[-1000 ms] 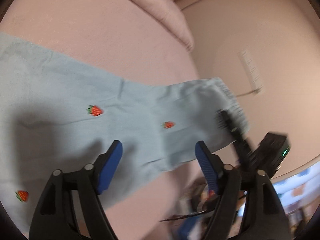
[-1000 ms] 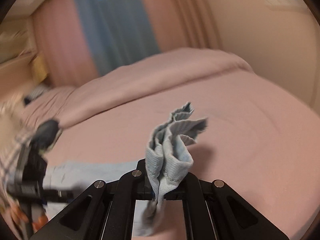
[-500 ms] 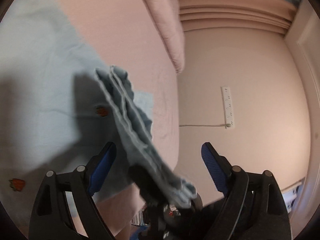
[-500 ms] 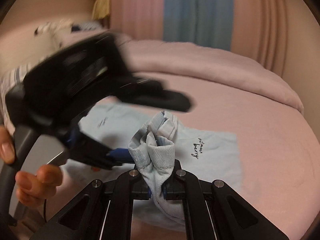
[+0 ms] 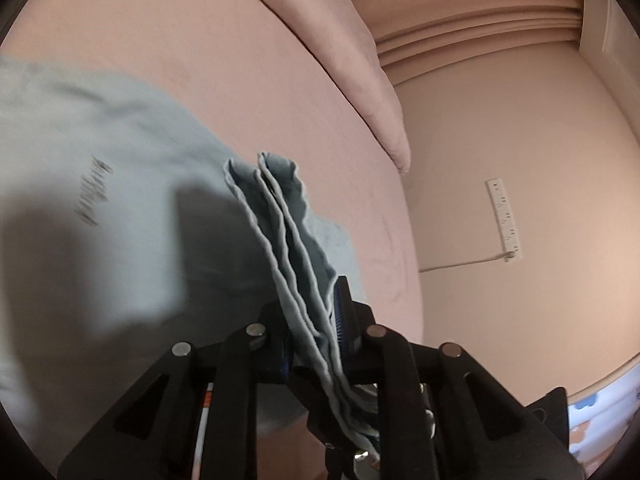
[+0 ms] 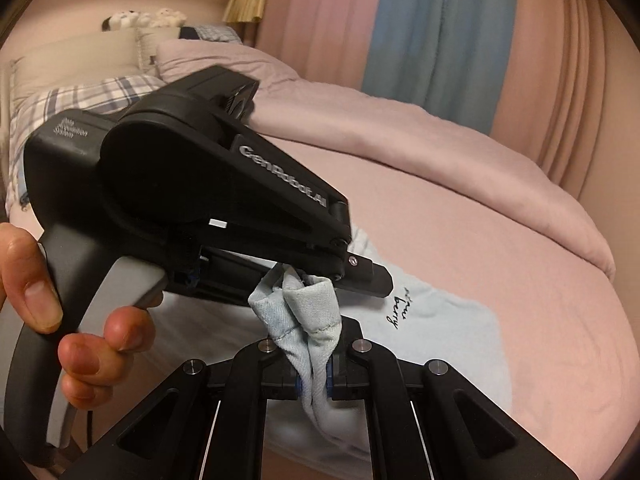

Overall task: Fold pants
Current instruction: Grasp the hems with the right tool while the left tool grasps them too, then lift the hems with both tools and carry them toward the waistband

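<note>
Light blue pants [image 5: 100, 220] with dark script lettering lie flat on the pink bed sheet [image 5: 240, 80]. One end is lifted and bunched into pleats [image 5: 280, 216]. My left gripper [image 5: 316, 320] has its jaws closing, and the blue pads press on this bunch. In the right wrist view the pants [image 6: 440, 320] spread to the right, and my right gripper [image 6: 314, 364] is shut on the same bunched end [image 6: 304, 304]. The left gripper [image 6: 360, 276] meets that bunch from the left, held by a person's hand [image 6: 48, 292].
A folded pink duvet [image 6: 400, 132] runs across the far side of the bed, with plaid pillows [image 6: 80, 96] and plush toys [image 6: 140, 18] at the head. Pink and blue curtains [image 6: 420, 40] hang behind. The bed's edge [image 5: 408, 280] drops beside a wall with a power strip [image 5: 502, 220].
The right gripper carried the bunched end of the pants over to the left gripper. The left jaws, wide apart before, have closed on that bunch.
</note>
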The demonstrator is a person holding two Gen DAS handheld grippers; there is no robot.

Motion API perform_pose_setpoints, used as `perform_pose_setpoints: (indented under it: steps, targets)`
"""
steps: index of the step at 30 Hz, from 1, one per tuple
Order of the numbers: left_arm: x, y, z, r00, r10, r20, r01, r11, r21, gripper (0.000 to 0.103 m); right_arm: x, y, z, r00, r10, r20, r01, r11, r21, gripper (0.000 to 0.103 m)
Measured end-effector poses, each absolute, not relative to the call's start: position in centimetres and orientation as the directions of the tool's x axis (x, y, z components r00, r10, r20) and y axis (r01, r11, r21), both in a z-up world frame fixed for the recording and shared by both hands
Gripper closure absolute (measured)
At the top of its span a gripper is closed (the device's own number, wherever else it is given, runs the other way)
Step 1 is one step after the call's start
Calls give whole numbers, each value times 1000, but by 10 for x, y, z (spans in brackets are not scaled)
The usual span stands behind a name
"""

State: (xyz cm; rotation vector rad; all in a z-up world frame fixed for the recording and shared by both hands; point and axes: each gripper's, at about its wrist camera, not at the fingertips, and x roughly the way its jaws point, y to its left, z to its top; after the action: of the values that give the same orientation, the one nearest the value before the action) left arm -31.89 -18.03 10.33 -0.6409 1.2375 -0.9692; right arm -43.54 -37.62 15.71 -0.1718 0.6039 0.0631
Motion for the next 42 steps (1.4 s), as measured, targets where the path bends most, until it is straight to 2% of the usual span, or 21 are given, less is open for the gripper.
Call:
perform_pose_setpoints:
  steps: [10, 25, 42]
  targets:
    - [-305, -165, 82, 51, -813, -581, 259, 572, -778, 90, -413, -354, 141, 786, 70, -615, -179, 977, -117, 100]
    - [-301, -147, 65, 20, -778, -628, 267, 609, -747, 90, -380, -357, 139, 730, 121, -672, -190, 981, -30, 100]
    - [-292, -139, 59, 23, -755, -656, 282, 634, -720, 90, -361, -362, 132, 701, 124, -703, -185, 983, -10, 99]
